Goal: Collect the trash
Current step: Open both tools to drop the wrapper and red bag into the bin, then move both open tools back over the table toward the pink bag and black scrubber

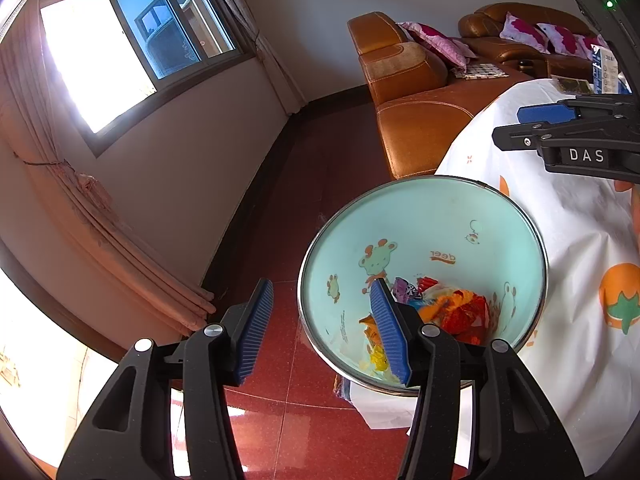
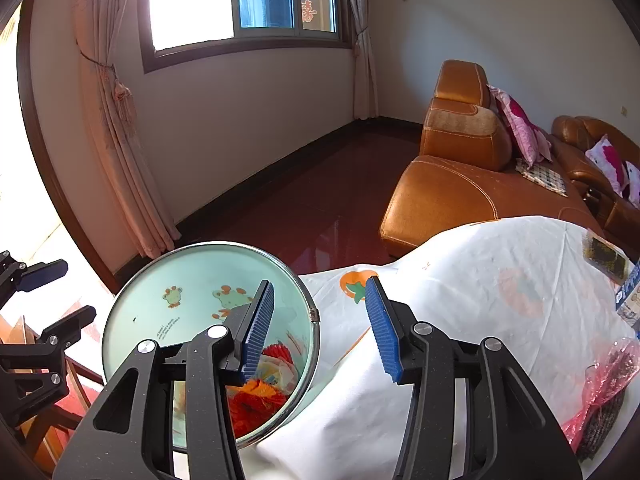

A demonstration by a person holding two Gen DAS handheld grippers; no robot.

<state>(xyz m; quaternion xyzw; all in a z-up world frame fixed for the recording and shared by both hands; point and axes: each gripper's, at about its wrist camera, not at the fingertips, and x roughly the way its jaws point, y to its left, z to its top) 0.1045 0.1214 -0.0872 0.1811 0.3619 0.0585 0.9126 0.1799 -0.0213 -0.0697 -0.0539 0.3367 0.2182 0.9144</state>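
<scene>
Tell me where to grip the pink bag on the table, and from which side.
Best guess: take the pink bag at its pinched neck, where the film gathers into a narrow waist thin enough for the pads to close on. Come from above with the right gripper, which is open, empty and nearer. The bag lies flat on the tablecloth, so a side approach would likely just push it along.

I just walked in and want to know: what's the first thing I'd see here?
You would spot the mint-green trash bin with cartoon animals, standing beside the table, with bright orange and red wrappers at its bottom. Both the left gripper and the right gripper are open and empty near its rim. Behind is a shiny orange sofa.
</scene>
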